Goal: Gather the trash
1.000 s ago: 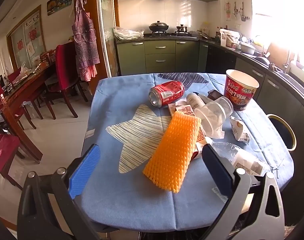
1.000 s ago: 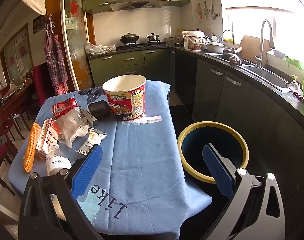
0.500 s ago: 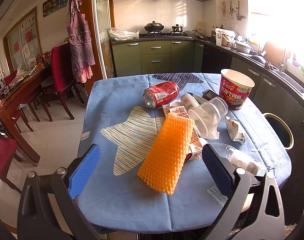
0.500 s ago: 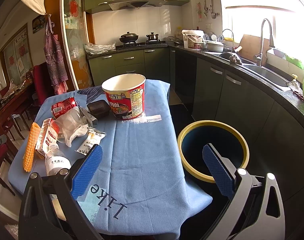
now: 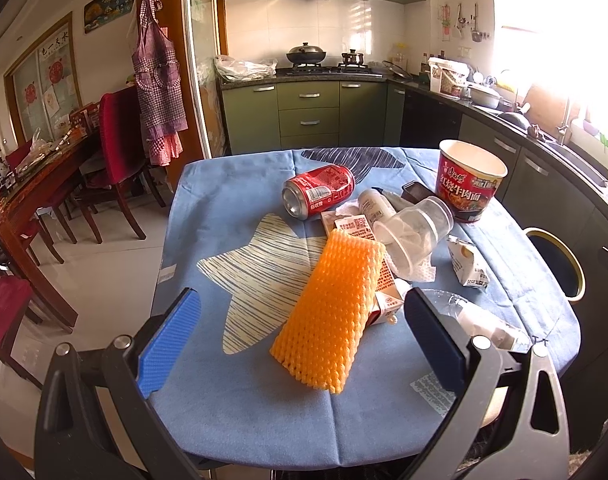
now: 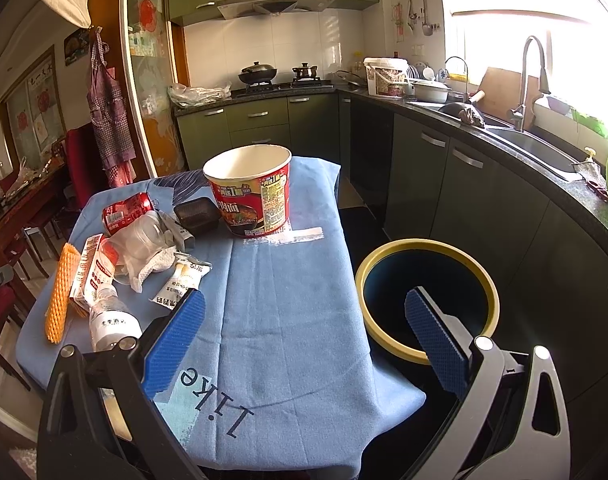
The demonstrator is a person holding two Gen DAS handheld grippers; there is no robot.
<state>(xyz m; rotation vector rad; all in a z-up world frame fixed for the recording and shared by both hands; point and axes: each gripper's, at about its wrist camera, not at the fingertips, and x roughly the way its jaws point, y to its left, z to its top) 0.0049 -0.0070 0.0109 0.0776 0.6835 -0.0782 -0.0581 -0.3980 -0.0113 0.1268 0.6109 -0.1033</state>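
Both grippers hang wide open and empty over the table's (image 6: pixel 288 320) near edge. Ahead of the left gripper (image 5: pixel 304 344) the orange foam net (image 5: pixel 330 312) lies over a carton (image 5: pixel 386 280), with a can (image 5: pixel 318 191), cup (image 5: pixel 418 224) and bottle (image 5: pixel 480 320) nearby. Beyond the right gripper (image 6: pixel 304 344), the noodle bowl (image 6: pixel 250 194) stands near the far edge; the bin (image 6: pixel 428 300) sits off the right edge.

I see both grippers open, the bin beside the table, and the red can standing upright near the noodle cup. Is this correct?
Not quite: the red can lies on its side, as the left wrist view shows. The rest holds: the left gripper and right gripper are open, the bin stands beside the table, and the can is near the noodle cup.
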